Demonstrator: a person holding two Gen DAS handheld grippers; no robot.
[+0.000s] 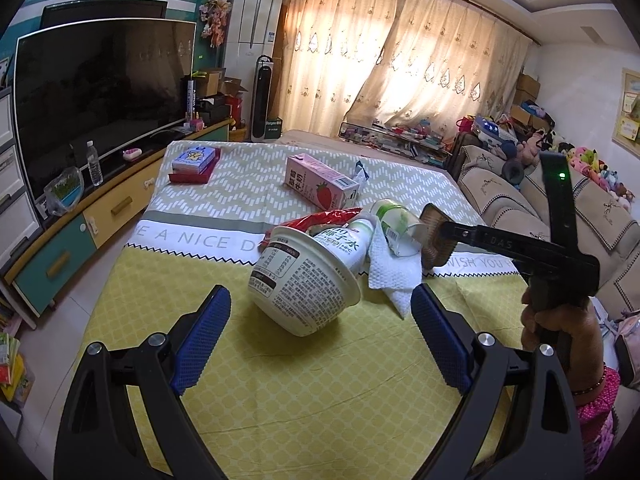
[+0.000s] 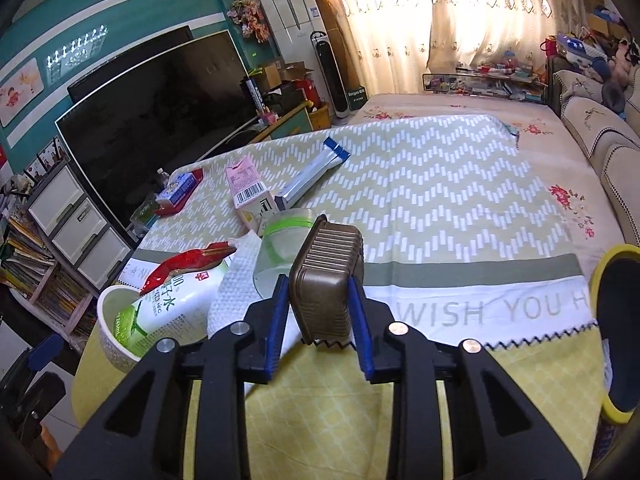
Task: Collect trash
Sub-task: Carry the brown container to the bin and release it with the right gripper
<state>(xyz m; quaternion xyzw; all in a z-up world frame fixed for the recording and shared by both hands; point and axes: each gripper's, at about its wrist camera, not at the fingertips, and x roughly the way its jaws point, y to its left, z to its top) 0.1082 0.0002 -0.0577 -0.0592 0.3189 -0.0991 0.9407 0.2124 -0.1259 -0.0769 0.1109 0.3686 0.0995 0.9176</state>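
Observation:
A white paper bowl (image 1: 304,280) lies tipped on the yellow tablecloth, holding a white coconut-water bottle (image 1: 344,244) and a red wrapper (image 1: 320,220). A white napkin (image 1: 394,272) and a clear cup with green bands (image 1: 394,220) lie beside it. My left gripper (image 1: 320,332) is open, just short of the bowl. My right gripper (image 2: 320,312) is shut on a brown ribbed plastic tray (image 2: 328,280), held over the napkin (image 2: 236,288) next to the cup (image 2: 286,240). The bowl (image 2: 116,336) shows at left in the right wrist view.
A pink strawberry milk carton (image 1: 320,184) and a silver-blue sachet (image 2: 316,172) lie farther back on the table. A tissue pack on a red tray (image 1: 194,164) sits at the far left corner. A yellow-rimmed bin (image 2: 616,332) stands at the right. A TV stand is left, a sofa right.

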